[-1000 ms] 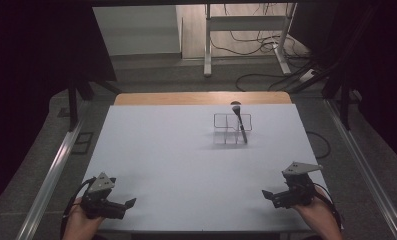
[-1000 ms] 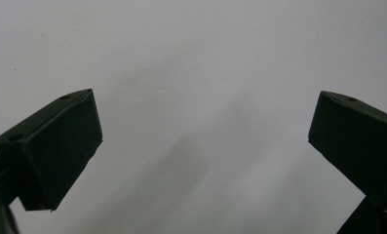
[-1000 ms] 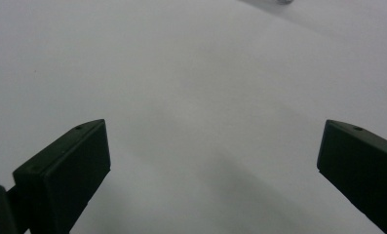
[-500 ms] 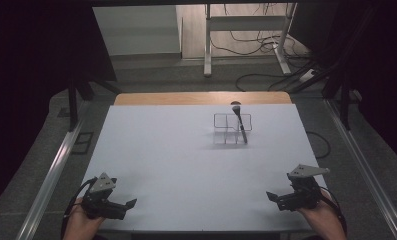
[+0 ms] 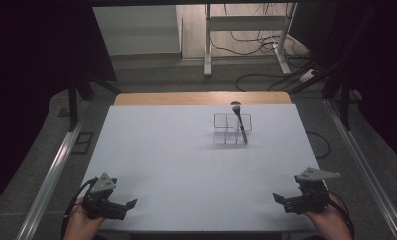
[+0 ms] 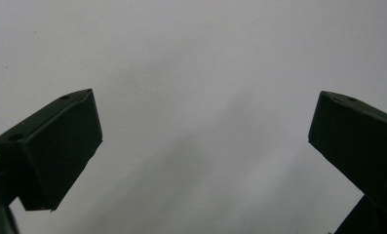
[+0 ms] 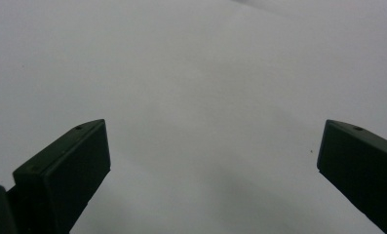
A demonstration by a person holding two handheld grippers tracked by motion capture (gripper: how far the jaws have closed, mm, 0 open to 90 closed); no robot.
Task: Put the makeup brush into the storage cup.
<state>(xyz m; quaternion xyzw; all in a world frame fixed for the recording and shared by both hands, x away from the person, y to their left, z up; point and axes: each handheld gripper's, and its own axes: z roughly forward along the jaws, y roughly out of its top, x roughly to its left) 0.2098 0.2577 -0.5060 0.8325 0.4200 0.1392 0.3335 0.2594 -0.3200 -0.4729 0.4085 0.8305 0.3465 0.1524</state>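
High view.
- Surface (image 5: 186, 160): white, rectangular, with a strip of bare wood along its far edge. No writing, brand or label can be read on it.
- Organiser (image 5: 232, 129): clear, divided into compartments, standing on the far half of the surface, right of its middle. No marking legible.
- Brush (image 5: 239, 121): dark handle, rounded dark head uppermost, standing tilted in the organiser at its right side, head leaning toward the far edge. Which compartment holds it cannot be told.
- Left claw (image 5: 128, 205): black, grey three-cornered plate on top, held in a hand at the near left corner of the surface, well apart from the organiser. Jaws point toward the middle of the surface.
- Right claw (image 5: 277, 198): black, grey plate on top, held in a hand at the near right corner of the surface, well apart from the organiser. Jaws point inward.
- Floor beyond the surface: grey, with cables and a pale metal frame.

Left gripper view.
- Left claw (image 6: 205, 141): two black jaws spread wide, nothing between them; plain white surface (image 6: 191, 58) beyond. No lettering.

Right gripper view.
- Right claw (image 7: 215, 161): two black jaws spread wide, gripping nothing; bare white surface (image 7: 181, 63) beyond. No lettering.
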